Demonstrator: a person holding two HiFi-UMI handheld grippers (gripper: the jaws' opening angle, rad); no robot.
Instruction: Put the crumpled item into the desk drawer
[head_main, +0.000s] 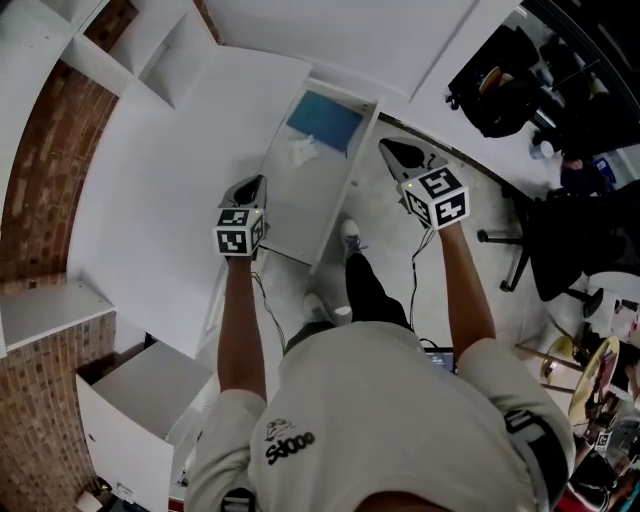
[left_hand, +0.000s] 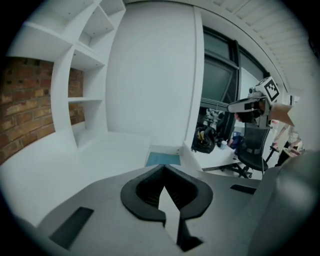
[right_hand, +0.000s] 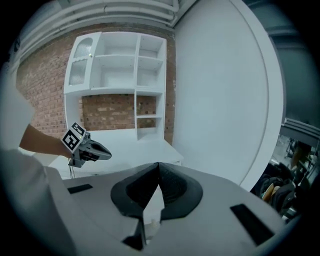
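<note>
Pointing away from the person, the left hand-held gripper has its jaws pressed together with nothing between them. It hangs over the right edge of the white bench, just beside the left wall of the open drawer. The right hand-held gripper is likewise closed tip to tip and empty. In the head view it is held off the drawer's right side, at about 3 o'clock from the left one, over the pale floor.

The crumpled item, a small white wad, lies inside the drawer, touching neither hand-held gripper. It sits at roughly 1 o'clock from the left one's tips and 9 o'clock from the right one's tips. Just beyond it, at its 1 o'clock, a flat blue sheet covers the far end of the drawer floor.

Farther out, white shelves stand at 11 o'clock against a brick wall. A dark office chair stands at 3 o'clock, well apart from the drawer.
</note>
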